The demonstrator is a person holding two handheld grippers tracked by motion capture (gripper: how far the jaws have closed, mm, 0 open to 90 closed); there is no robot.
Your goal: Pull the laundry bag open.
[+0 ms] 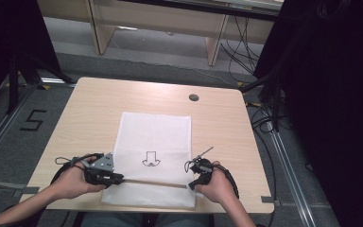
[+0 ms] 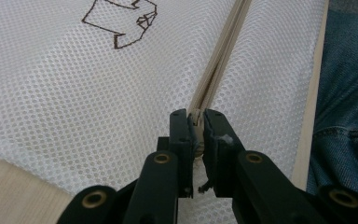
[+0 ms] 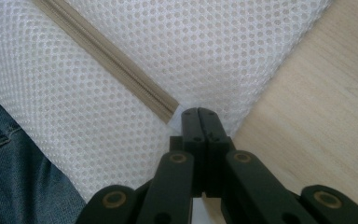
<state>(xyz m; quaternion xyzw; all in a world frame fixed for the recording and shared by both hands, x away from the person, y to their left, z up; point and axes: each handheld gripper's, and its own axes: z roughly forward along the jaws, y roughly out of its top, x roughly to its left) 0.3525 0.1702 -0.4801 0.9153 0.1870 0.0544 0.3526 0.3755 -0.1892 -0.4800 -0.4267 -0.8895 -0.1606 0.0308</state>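
A white mesh bag [image 1: 153,158] is laid flat on the light wooden tabletop [image 1: 85,113], its beige zipper [image 1: 151,182] running across the near end. The zipper pull [image 2: 196,122] is clamped by the left hand-held gripper [image 2: 196,116] at the left end; the mesh just past the zipper's right end is pinched by the closed right hand-held gripper [image 3: 198,114].

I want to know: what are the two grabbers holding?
Left gripper pinches the mesh bag's zipper pull; right gripper pinches the bag's fabric beside the zipper's end.
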